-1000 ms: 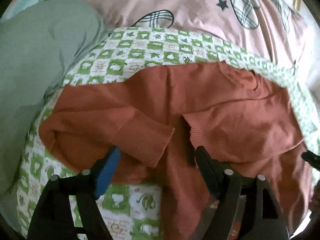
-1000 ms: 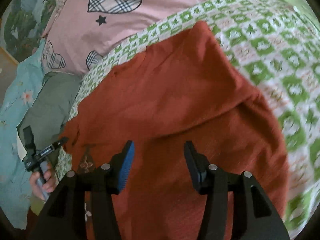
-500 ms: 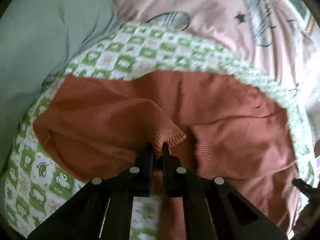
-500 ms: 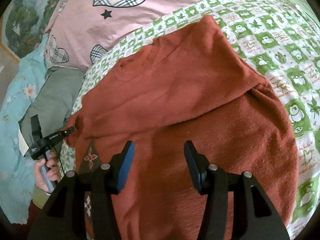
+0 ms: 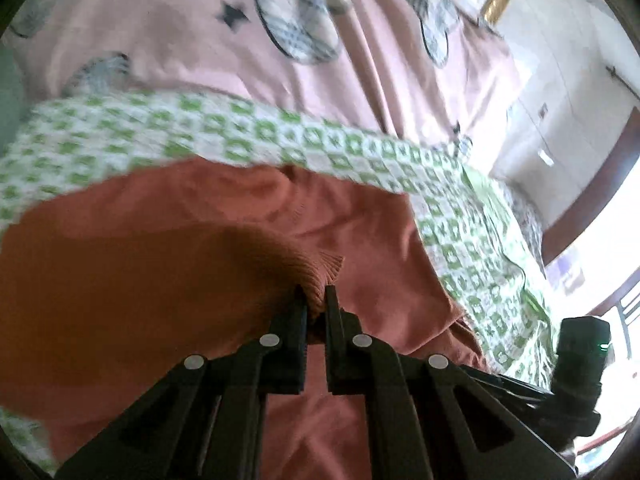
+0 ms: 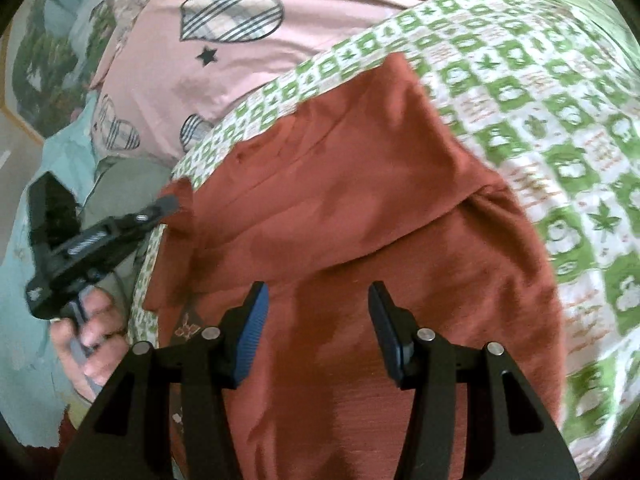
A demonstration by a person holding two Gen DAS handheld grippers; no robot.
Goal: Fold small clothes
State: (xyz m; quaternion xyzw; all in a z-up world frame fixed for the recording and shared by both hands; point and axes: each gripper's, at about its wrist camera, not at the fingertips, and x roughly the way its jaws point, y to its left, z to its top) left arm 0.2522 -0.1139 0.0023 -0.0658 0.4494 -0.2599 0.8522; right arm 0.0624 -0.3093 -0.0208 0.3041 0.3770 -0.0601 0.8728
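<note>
A small rust-orange sweater [image 6: 360,208] lies spread on a green-and-white checked blanket [image 6: 560,112]. My left gripper [image 5: 316,300] is shut on the ribbed cuff of the sweater's sleeve [image 5: 320,268], and the sleeve [image 5: 160,280] is lifted and drawn across the body of the sweater [image 5: 360,224]. In the right wrist view the left gripper [image 6: 166,204] shows at the sweater's left edge, held by a hand [image 6: 92,332]. My right gripper [image 6: 318,304] hovers over the lower part of the sweater, open, with nothing between its fingers.
A pink quilt with plaid hearts [image 5: 280,40] lies beyond the blanket. A grey-green cloth [image 6: 120,184] and a pale blue floral sheet [image 6: 24,320] lie to the left. The right gripper's black body [image 5: 576,364] shows at the lower right of the left wrist view.
My left gripper closed on the sleeve cuff, then lifted it and carried it right across the sweater. The right gripper stayed open and almost still.
</note>
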